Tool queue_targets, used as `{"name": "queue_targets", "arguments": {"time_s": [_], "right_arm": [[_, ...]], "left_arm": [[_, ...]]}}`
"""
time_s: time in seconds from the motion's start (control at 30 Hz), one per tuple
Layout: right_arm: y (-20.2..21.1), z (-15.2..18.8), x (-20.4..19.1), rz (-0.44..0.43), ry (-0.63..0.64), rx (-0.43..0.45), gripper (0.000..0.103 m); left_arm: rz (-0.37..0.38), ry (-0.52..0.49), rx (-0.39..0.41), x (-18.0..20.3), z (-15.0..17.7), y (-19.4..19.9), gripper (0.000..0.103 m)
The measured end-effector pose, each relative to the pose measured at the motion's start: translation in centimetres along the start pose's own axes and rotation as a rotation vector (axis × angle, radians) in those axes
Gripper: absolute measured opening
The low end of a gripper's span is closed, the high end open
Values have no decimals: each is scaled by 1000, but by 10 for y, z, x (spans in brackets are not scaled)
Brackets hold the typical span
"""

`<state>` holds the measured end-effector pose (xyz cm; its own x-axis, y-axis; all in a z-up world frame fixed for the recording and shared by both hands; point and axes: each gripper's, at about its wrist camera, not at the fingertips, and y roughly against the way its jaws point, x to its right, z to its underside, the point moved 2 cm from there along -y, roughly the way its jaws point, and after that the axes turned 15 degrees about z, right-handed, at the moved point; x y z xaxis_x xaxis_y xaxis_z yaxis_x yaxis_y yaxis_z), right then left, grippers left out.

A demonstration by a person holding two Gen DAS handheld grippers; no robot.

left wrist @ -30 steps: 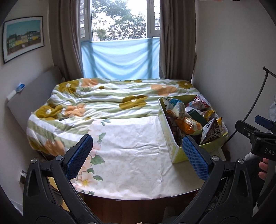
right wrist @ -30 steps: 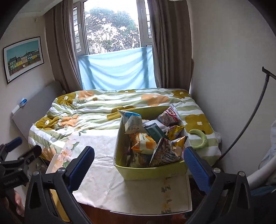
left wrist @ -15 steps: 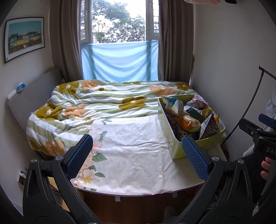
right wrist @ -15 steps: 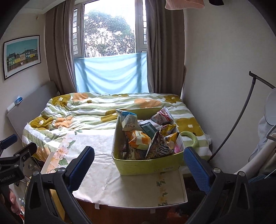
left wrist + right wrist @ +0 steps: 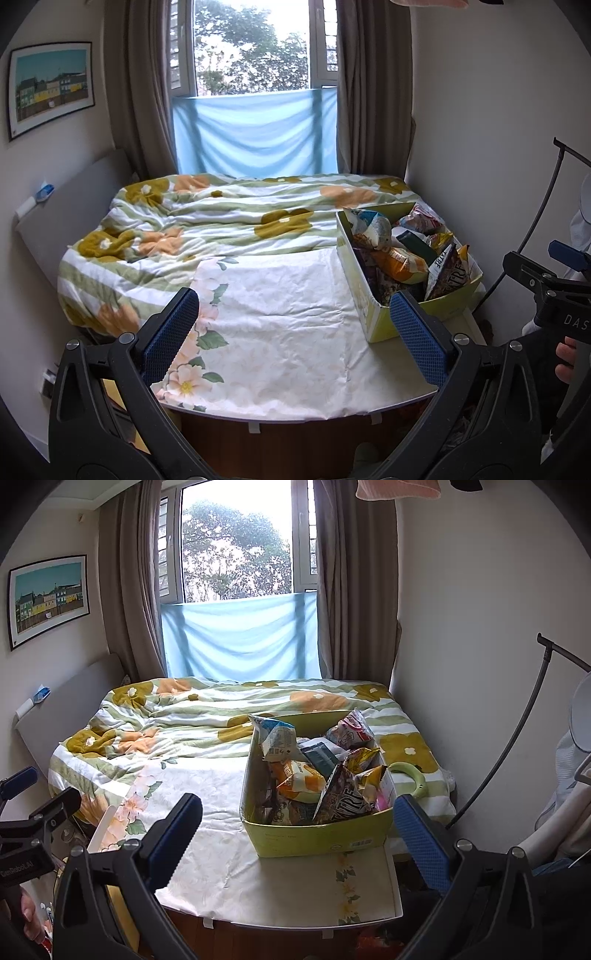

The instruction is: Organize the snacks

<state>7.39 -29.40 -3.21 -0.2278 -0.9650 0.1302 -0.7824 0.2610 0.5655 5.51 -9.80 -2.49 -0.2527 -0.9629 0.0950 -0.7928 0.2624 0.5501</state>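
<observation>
A yellow-green cardboard box (image 5: 317,836) full of snack bags stands on a white floral-clothed table (image 5: 229,867) at the foot of a bed. In it are an orange bag (image 5: 297,777), a blue-white bag (image 5: 275,734), a brown bag (image 5: 343,795) and a pink bag (image 5: 351,731). The box also shows in the left wrist view (image 5: 369,306) at the right. My left gripper (image 5: 295,332) is open and empty, held back over the table's near edge. My right gripper (image 5: 299,834) is open and empty, in front of the box.
A bed with a flowered quilt (image 5: 229,221) lies behind the table. A green ring-shaped object (image 5: 410,775) lies on the bed right of the box. A wall is close on the right, with a black stand pole (image 5: 517,731). A window with curtains is at the back.
Both grippers have drawn back and risen a little, so the table and box look farther away. Both stay open.
</observation>
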Motion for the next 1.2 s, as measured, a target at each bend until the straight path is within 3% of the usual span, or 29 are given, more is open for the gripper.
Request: {"name": "queue_targets", "arguments": {"time_s": [0.8, 1.03, 1.2], "right_arm": [[-1, 1, -1, 0, 1, -5, 103], [-2, 2, -3, 2, -1, -6, 103], [-3, 3, -4, 4, -2, -9, 103]], "left_arm": [[-2, -12, -6, 7, 0, -5, 102], [29, 2, 10, 7, 1, -5, 102], [-7, 1, 7, 5, 1, -11, 102]]}}
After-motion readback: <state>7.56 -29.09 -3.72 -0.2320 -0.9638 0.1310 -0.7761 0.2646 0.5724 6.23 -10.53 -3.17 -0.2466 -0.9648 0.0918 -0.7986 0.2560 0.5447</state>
